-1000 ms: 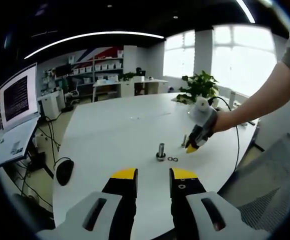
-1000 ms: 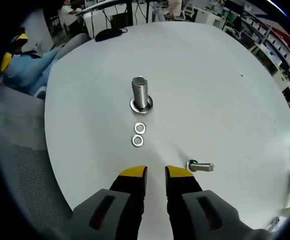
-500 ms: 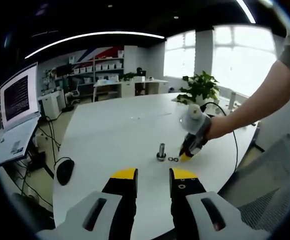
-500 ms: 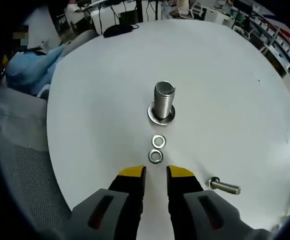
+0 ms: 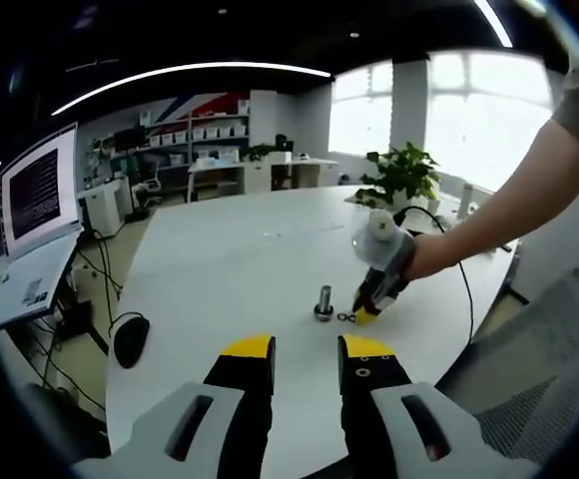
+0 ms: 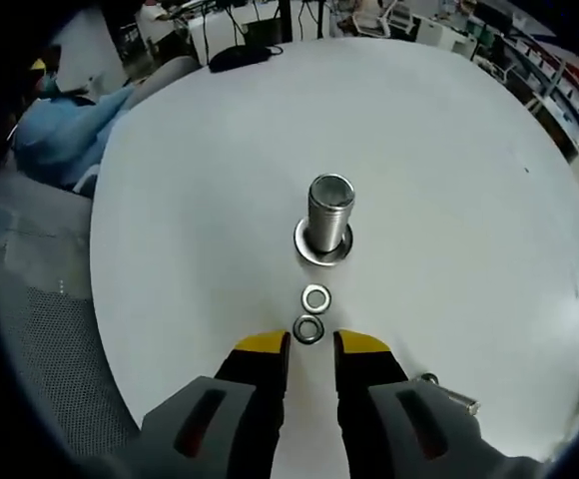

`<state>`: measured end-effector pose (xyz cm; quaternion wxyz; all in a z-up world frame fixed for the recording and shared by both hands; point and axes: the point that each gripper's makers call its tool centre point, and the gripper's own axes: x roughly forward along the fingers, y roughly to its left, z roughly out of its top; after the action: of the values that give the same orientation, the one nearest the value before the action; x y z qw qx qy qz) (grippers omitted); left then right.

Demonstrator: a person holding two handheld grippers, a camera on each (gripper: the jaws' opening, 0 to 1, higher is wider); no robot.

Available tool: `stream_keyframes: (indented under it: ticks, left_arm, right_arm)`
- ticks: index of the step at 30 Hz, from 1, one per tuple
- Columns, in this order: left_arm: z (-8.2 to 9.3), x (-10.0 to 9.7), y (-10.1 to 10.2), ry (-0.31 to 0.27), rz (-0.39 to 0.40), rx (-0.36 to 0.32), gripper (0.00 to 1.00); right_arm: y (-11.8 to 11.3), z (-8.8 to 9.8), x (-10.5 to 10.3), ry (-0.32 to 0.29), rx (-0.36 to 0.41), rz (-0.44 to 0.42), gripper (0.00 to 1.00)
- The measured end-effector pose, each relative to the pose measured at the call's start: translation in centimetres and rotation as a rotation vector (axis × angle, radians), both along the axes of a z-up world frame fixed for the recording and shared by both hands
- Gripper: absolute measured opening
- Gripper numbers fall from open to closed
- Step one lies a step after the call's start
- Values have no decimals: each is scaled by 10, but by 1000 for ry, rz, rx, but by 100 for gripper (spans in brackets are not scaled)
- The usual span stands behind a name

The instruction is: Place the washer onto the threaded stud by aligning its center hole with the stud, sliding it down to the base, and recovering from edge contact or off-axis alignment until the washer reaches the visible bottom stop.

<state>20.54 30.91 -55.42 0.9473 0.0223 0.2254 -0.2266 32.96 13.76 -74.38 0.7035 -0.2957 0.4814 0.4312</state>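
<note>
The right tongs [image 6: 309,344], spread, hover at the near washer [image 6: 308,329], which may skid across the tabletop [image 6: 210,200] if pinched off-centre.

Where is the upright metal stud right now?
In the right gripper view the threaded stud stands upright mid-table, just beyond two loose washers ahead of the right gripper.

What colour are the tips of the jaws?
Yellow, on black; clearest in the right gripper view, on the right gripper.
</note>
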Motion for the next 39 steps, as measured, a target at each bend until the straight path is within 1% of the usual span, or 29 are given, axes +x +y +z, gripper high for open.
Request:
stream_keyframes:
  ticks: [4,8,12,15,21,22,24,25,28,33,39]
  left_arm:
    - [0,0,-1,0,-3,0,23]
    - [-1,0,0,3,-1,0,23]
    - [-1,0,-1,5,-4,1,23]
    - [-1,0,-1,5,-6,1,23]
    - [-2,0,-1,8,-3,-1,23]
    - [-2,0,-1,8,-4,-1,23]
    - [-2,0,-1,7,-5,-1,23]
    - [-2,0,-1,7,-6,-1,23]
    - [-2,0,-2,8,-6,-1,23]
    - [-2,-1,-2,8,-8,0,23]
    - [-2,-1,-2,6,-8,-1,23]
  right_arm:
    - [1,0,1,15,-6,8,20]
    - [2,0,0,1,-21,49,19]
    - [3,0,1,4,-16,50,18]
    - [4,-1,2,2,-23,69,16]
    - [4,-1,3,17,-37,73,16]
    - [4,-1,3,22,-42,71,16]
    - [4,-2,3,35,-75,74,15]
    - [4,-1,2,43,-97,88,15]
    - [5,-1,3,55,-129,93,15]
    - [4,-2,2,57,-147,100,15]
    - [4,-1,2,43,-159,93,14]
